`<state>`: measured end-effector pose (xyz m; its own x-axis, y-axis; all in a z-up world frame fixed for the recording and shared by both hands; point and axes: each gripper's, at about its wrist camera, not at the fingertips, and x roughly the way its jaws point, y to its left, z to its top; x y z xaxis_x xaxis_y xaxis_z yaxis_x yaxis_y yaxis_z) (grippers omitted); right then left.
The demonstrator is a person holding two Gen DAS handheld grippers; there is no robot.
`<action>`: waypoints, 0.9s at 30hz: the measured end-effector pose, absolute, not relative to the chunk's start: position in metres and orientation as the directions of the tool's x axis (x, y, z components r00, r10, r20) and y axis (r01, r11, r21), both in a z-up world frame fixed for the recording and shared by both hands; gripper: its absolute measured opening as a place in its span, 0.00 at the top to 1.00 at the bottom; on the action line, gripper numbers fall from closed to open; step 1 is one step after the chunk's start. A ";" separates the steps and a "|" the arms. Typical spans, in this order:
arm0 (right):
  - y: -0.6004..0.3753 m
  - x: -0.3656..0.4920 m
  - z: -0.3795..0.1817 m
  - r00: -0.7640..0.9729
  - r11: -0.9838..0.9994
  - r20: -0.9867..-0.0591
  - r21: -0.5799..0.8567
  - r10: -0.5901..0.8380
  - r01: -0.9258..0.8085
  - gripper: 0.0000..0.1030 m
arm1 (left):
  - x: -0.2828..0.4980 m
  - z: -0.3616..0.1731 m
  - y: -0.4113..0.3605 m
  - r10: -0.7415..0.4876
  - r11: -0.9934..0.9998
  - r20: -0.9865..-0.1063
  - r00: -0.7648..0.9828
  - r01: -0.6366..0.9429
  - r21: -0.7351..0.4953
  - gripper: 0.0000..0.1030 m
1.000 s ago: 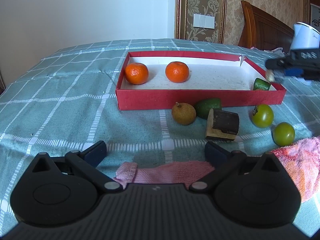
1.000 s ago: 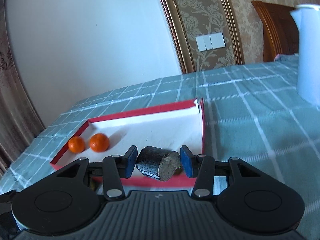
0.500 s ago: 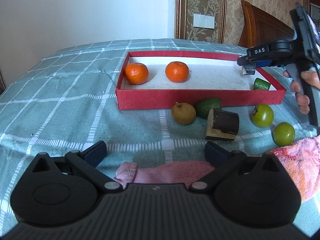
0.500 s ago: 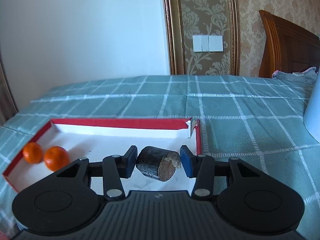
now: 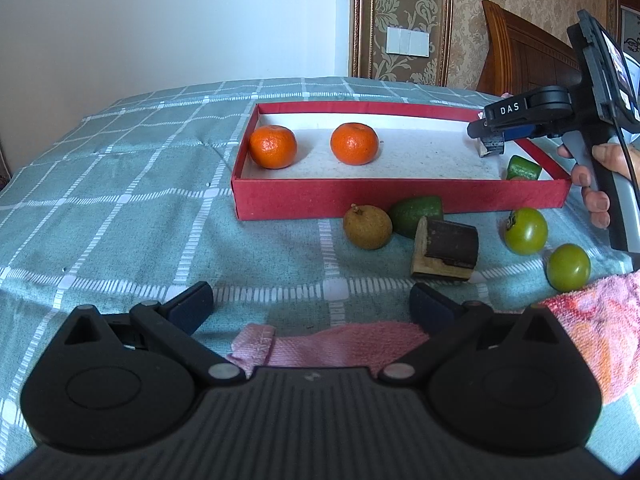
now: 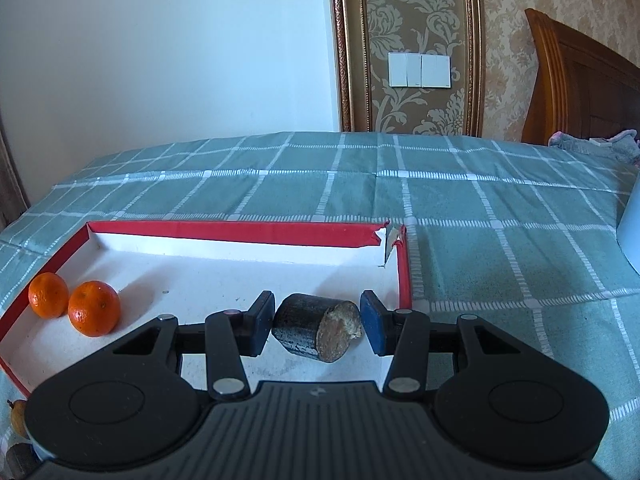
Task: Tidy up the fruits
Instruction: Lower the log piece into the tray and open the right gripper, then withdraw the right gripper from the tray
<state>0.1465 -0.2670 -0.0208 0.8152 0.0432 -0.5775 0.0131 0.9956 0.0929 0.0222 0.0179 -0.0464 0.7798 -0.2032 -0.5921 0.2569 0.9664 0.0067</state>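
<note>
Right tongs (image 6: 318,326): clamped on a dark cylindrical piece (image 6: 316,330), held over the right end of the red tray (image 6: 240,233).
Left tongs (image 5: 310,304): jaws wide apart, nothing between them, above a pink towel (image 5: 344,346).
Tray contents: two oranges (image 5: 273,146) (image 5: 354,143) at left end; green cut piece (image 5: 523,168) at right.
Bed (image 5: 120,220), in front of tray: brown fruit (image 5: 367,227), green piece (image 5: 418,216), dark wood block (image 5: 446,249), two green tomatoes (image 5: 525,231) (image 5: 568,267).

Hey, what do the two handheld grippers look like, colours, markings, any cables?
Both grippers are black plastic with dark blue finger pads, round discs on the finger bases and silver pivot screws: left gripper, right gripper. From the left camera, the right gripper shows white "DAS" lettering, a grey handle, a black cable and a phone-like screen behind.
</note>
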 end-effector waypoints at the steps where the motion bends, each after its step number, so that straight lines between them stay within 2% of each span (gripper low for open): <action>1: -0.268 0.147 -0.021 0.816 0.995 -0.577 0.096 0.046 0.012 0.54 | 0.022 -0.046 0.018 -0.203 0.966 -0.592 0.780 0.257 0.007 0.00; 24: -0.267 0.146 -0.024 0.812 0.996 -0.582 0.093 0.052 0.003 0.52 | 0.022 -0.046 0.018 -0.203 0.966 -0.592 0.780 0.257 0.007 0.00; 27: -0.268 0.146 -0.024 0.814 0.996 -0.579 0.090 0.048 0.006 0.48 | 0.022 -0.046 0.018 -0.203 0.966 -0.592 0.780 0.257 0.007 0.00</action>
<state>0.1460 -0.2683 -0.0239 0.8138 0.0478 -0.5791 0.0057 0.9959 0.0902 0.0222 0.0175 -0.0462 0.7799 -0.2026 -0.5922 0.2566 0.9665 0.0074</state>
